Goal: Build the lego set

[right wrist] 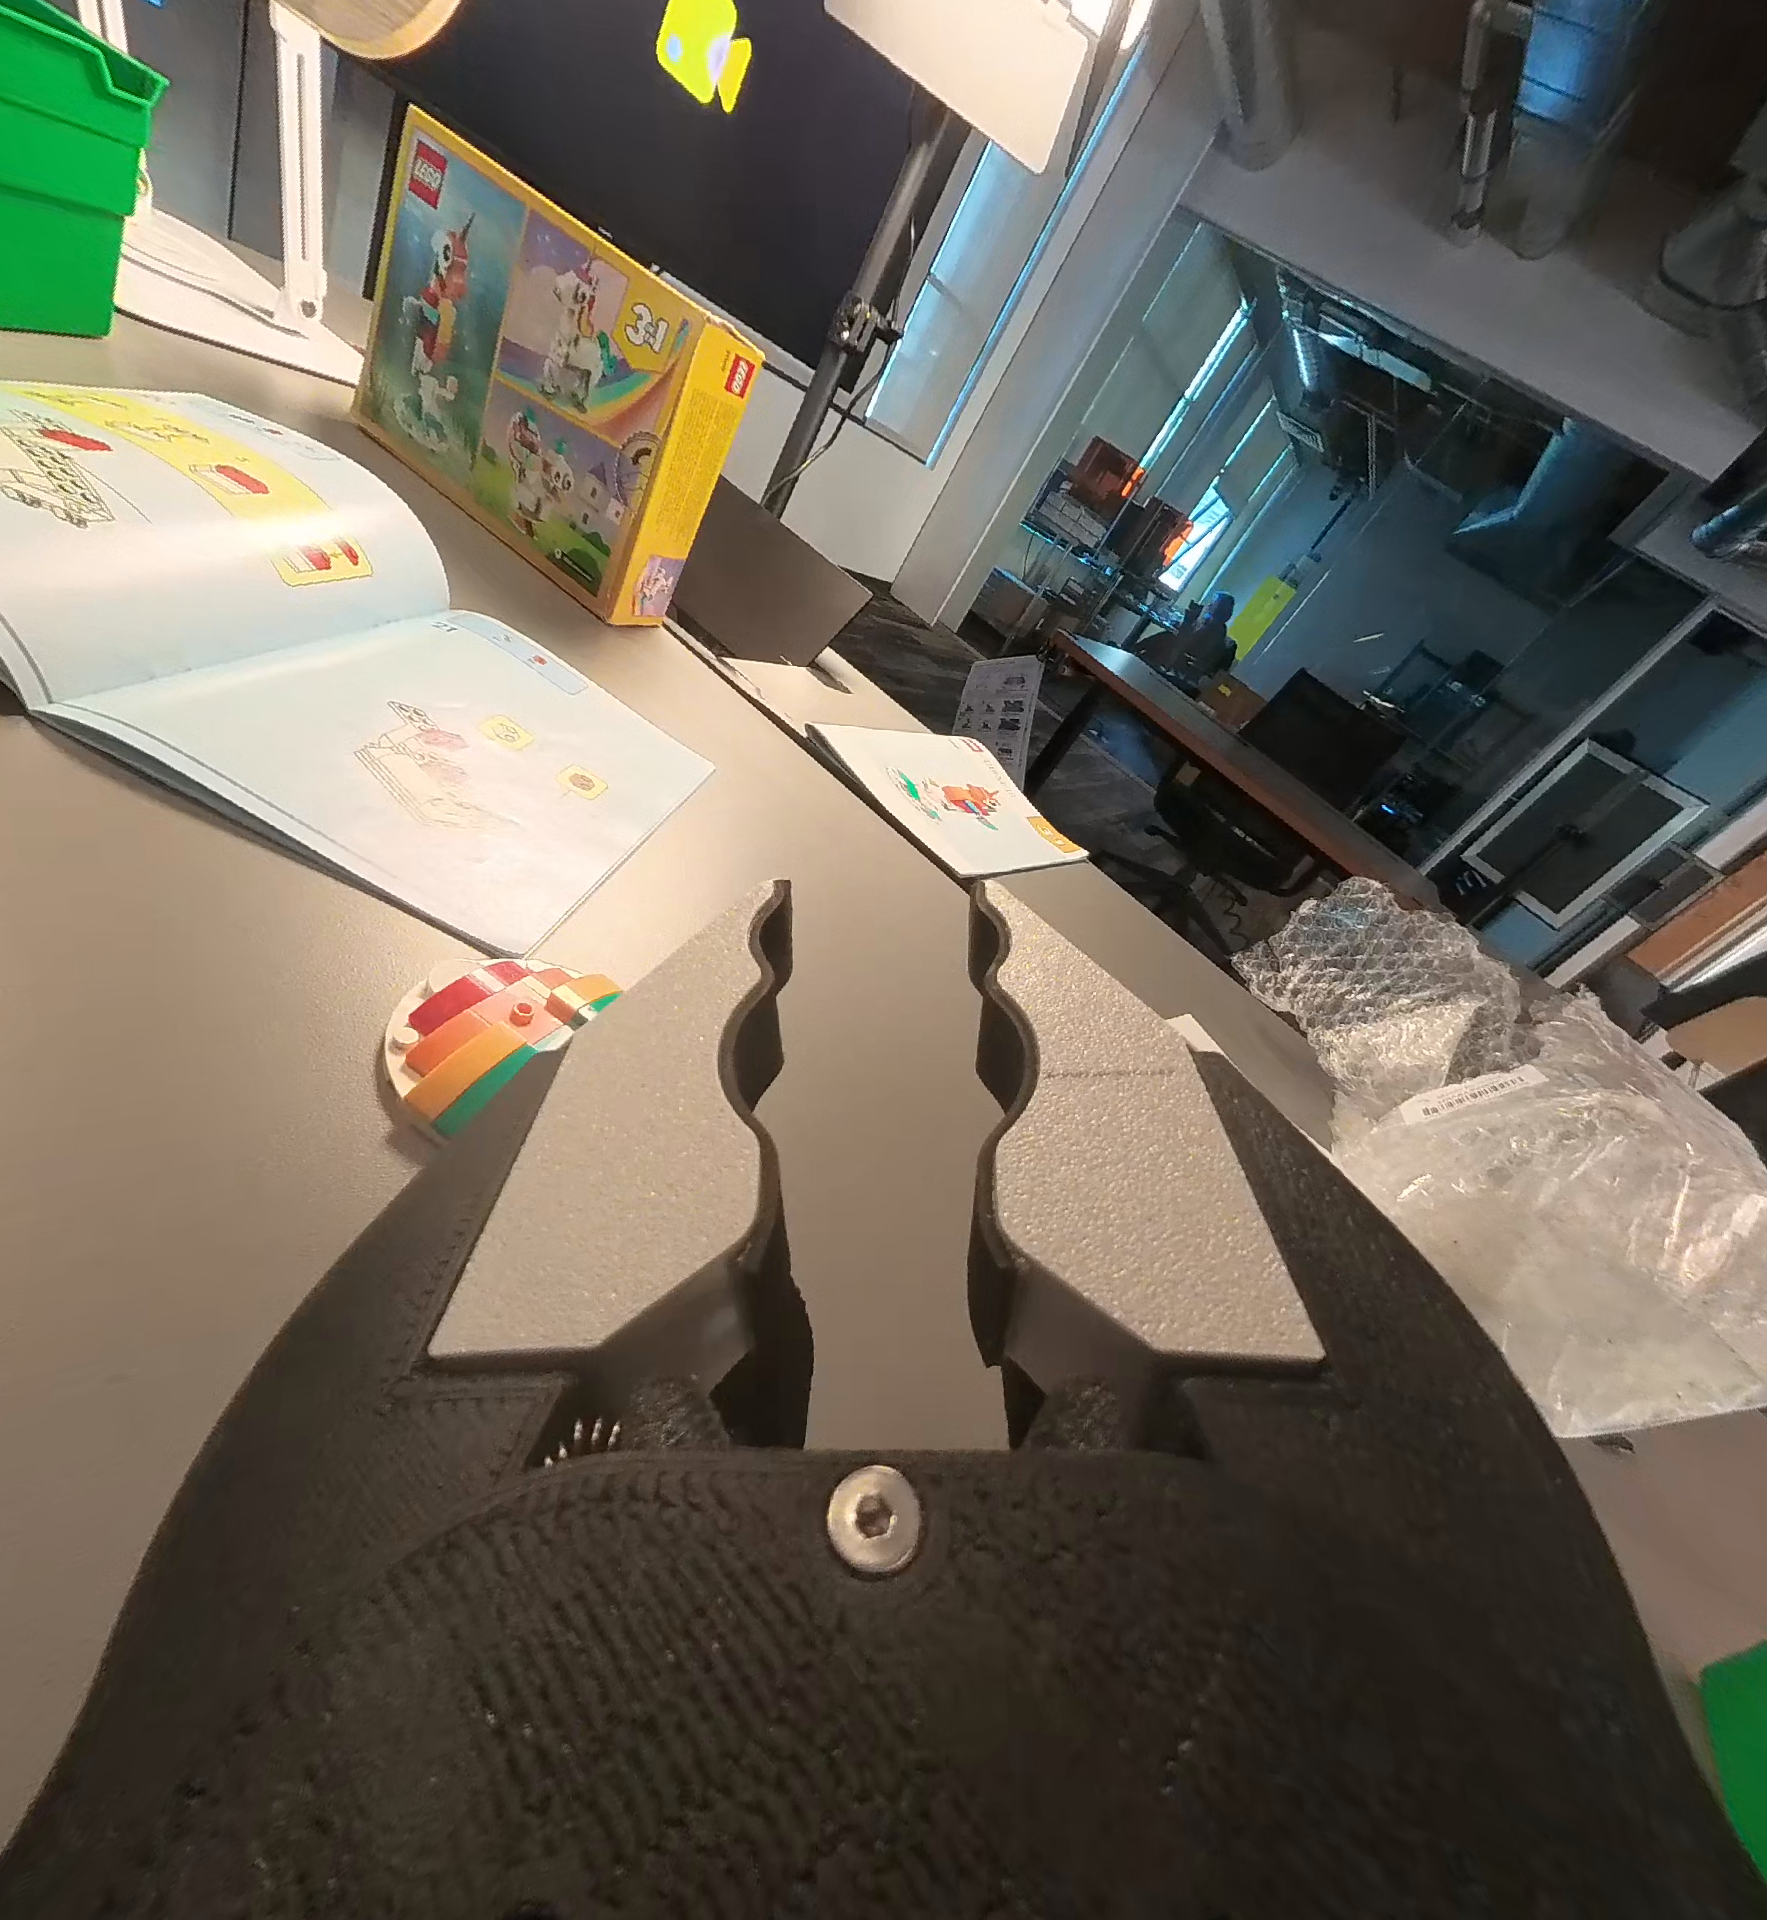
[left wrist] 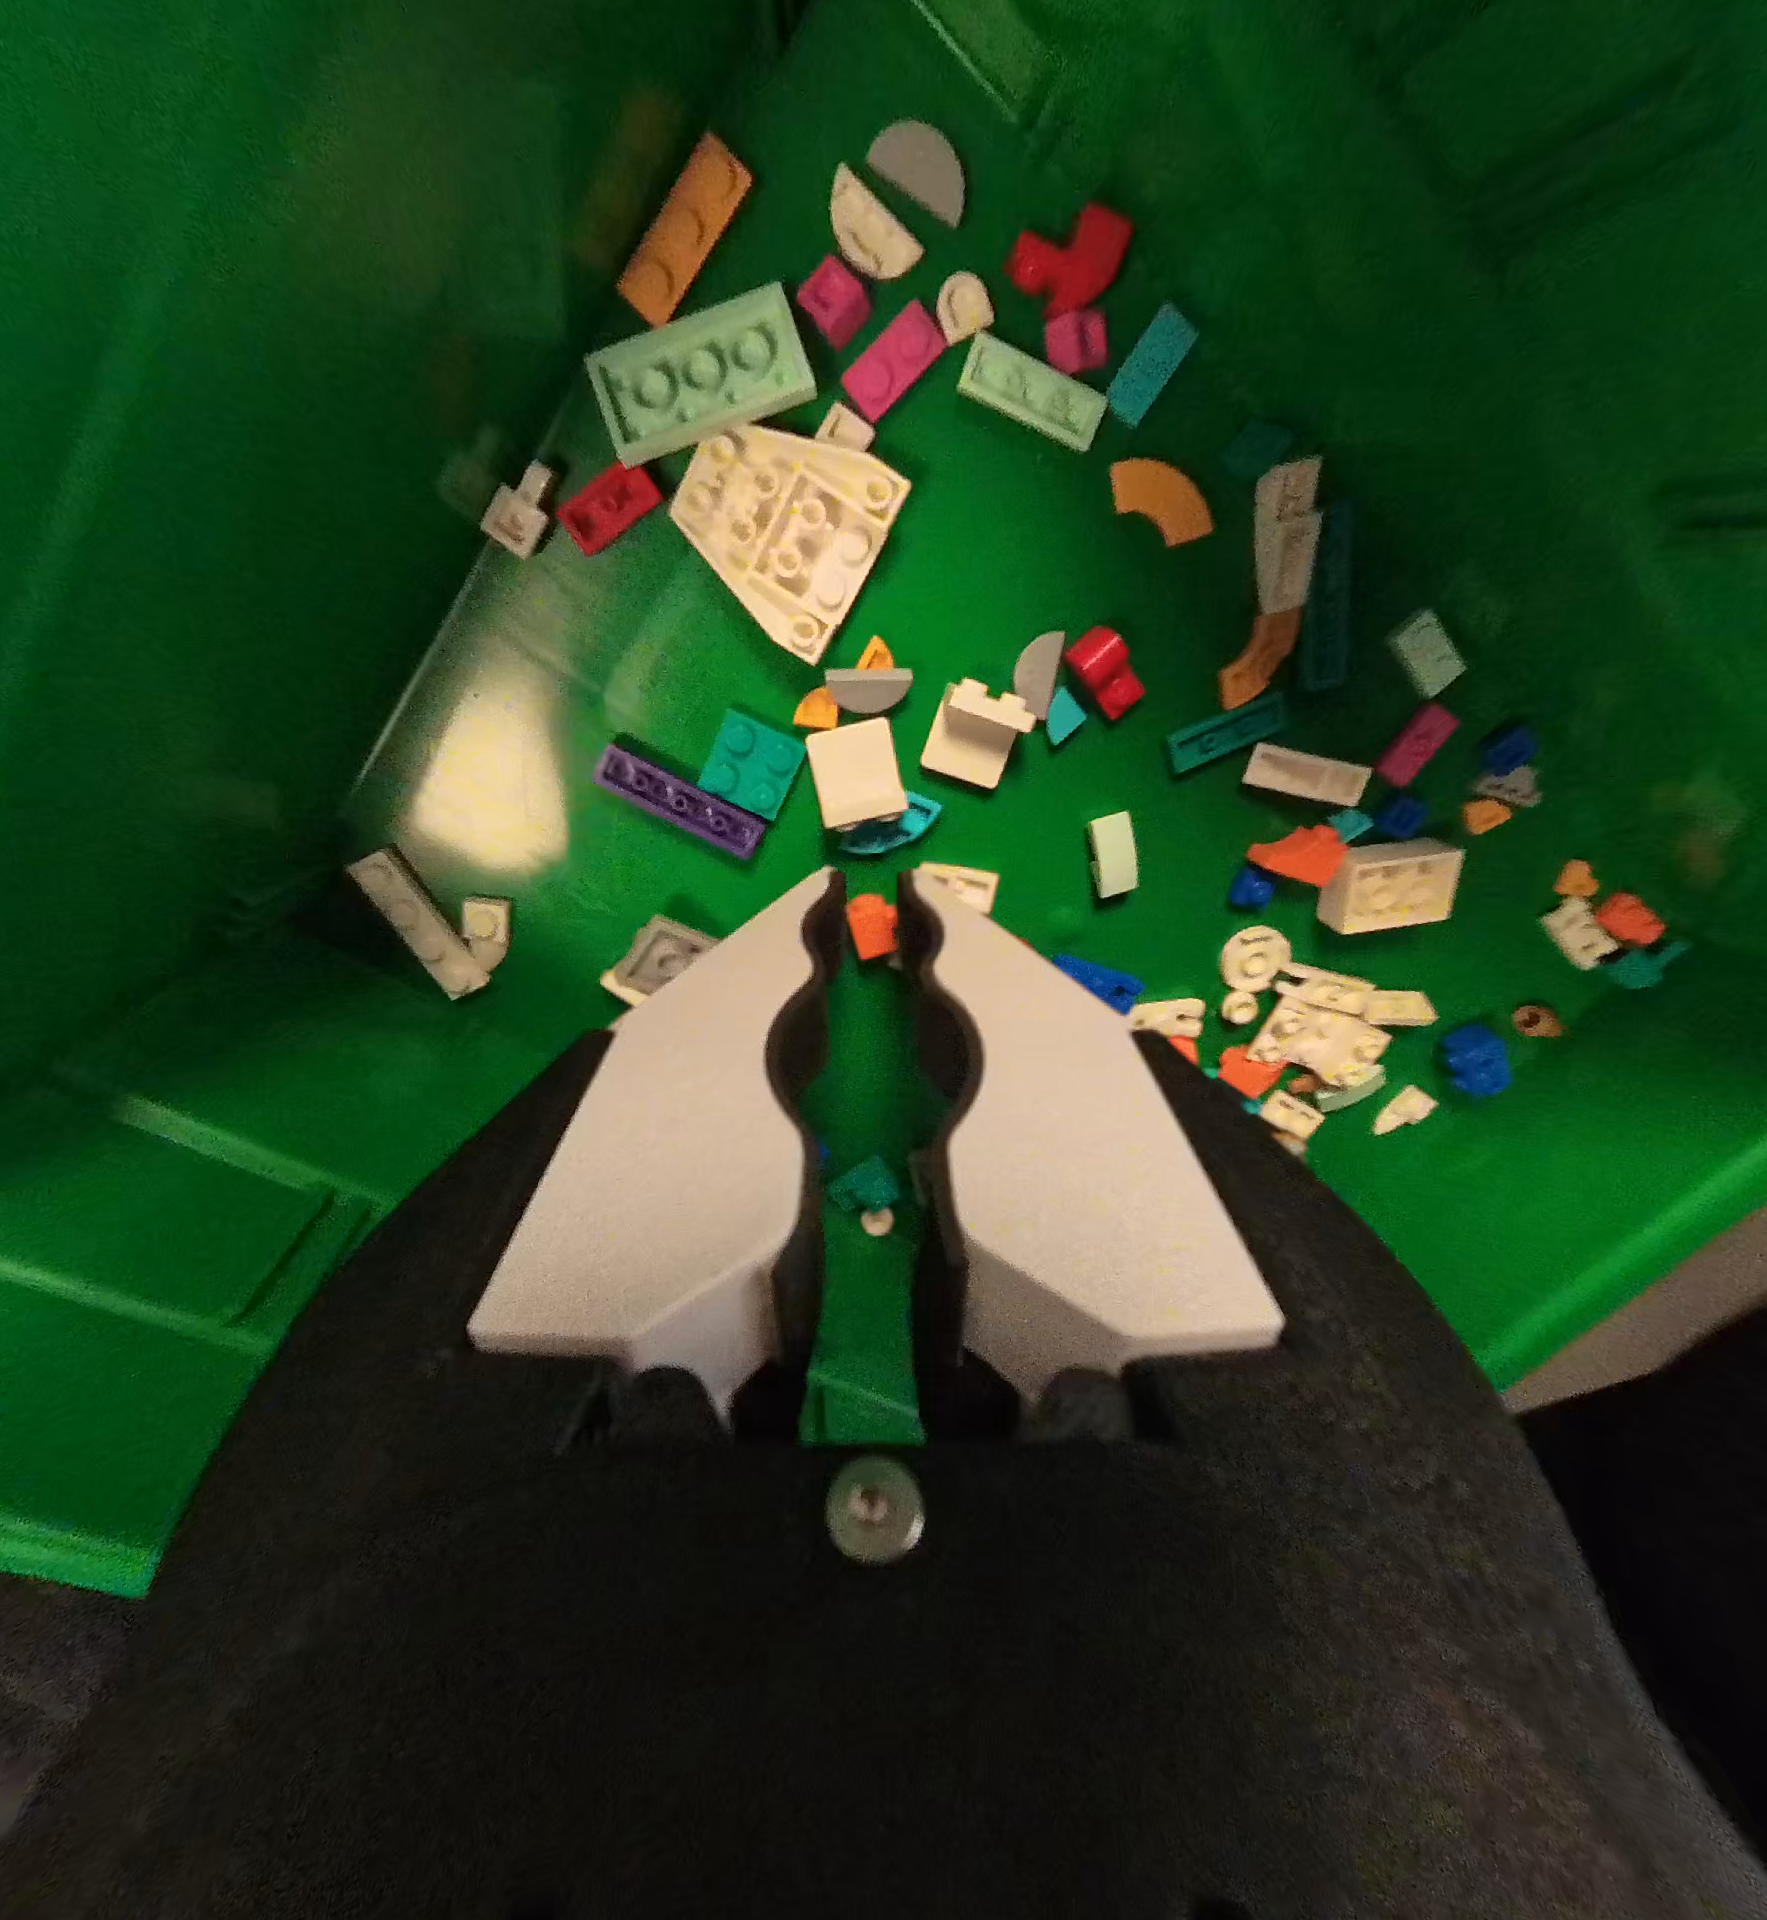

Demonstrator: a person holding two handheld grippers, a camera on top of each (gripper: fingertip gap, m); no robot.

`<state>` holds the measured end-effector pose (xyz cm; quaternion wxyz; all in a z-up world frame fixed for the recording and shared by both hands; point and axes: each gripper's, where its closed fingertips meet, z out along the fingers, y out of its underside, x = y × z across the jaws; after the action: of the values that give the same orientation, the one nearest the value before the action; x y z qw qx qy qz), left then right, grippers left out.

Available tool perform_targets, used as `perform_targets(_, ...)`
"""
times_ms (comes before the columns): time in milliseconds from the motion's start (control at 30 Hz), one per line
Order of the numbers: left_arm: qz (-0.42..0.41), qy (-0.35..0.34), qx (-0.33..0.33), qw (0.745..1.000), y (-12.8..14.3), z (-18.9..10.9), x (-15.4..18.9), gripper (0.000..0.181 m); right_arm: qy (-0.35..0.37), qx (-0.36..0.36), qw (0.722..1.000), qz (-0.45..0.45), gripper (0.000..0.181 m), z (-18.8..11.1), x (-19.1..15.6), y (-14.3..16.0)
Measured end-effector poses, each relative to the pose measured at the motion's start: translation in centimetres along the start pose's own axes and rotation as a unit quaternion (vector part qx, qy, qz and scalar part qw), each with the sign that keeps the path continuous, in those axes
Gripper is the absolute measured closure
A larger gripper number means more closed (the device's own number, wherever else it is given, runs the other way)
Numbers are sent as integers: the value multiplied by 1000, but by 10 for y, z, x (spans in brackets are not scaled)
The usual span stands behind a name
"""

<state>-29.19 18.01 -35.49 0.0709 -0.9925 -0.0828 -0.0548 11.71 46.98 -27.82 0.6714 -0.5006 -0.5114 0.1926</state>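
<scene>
- The left tongs (left wrist: 871,883) reach down into a green bin (left wrist: 183,727), their tips set narrowly around a small orange brick (left wrist: 871,925); whether they actually pinch it I cannot tell — the view is blurred.
- Loose lego pieces lie scattered over the bin floor. Just beyond the orange brick sits a white cube-like piece (left wrist: 855,771), with a teal square plate (left wrist: 751,764) and a purple strip (left wrist: 676,800) to that cube's left.
- Farther from the cube, toward the back of the bin, lie a large white wedge plate (left wrist: 791,535), a pale green plate (left wrist: 700,371) and a tan-orange plate (left wrist: 685,229).
- To the right of the cube a white block (left wrist: 1390,885) rests among small blue and orange bits.
- The right tongs (right wrist: 877,899) hang over a grey counter (right wrist: 131,1195), spread wide with nothing between them.
- Just left of the right tongs lies a partly built round model (right wrist: 489,1034) with red, pink, orange and teal bands, flat on the counter.
- Beyond the model an open instruction booklet (right wrist: 339,686) lies flat, and behind it stands the yellow set box (right wrist: 536,384).
- A smaller booklet (right wrist: 952,800) lies beyond the tongs' tips — crumpled clear plastic bags (right wrist: 1544,1164) sit to the right of them.
</scene>
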Motion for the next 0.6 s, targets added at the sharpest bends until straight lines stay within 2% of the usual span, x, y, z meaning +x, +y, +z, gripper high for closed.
perform_targets(267,-19,4,-35,999,11,8,-2,165,-2,0,1000,-2,149,0,-1,0)
perform_targets(467,-26,25,-58,998,19,10,4,173,-4,3,1000,-3,149,0,-2,-2)
perform_targets(533,-15,31,-36,999,14,5,9,173,-6,5,1000,-3,149,0,-3,-2)
perform_targets(600,4,27,30,999,-1,-12,20,173,-6,8,1000,-5,149,-1,-3,-3)
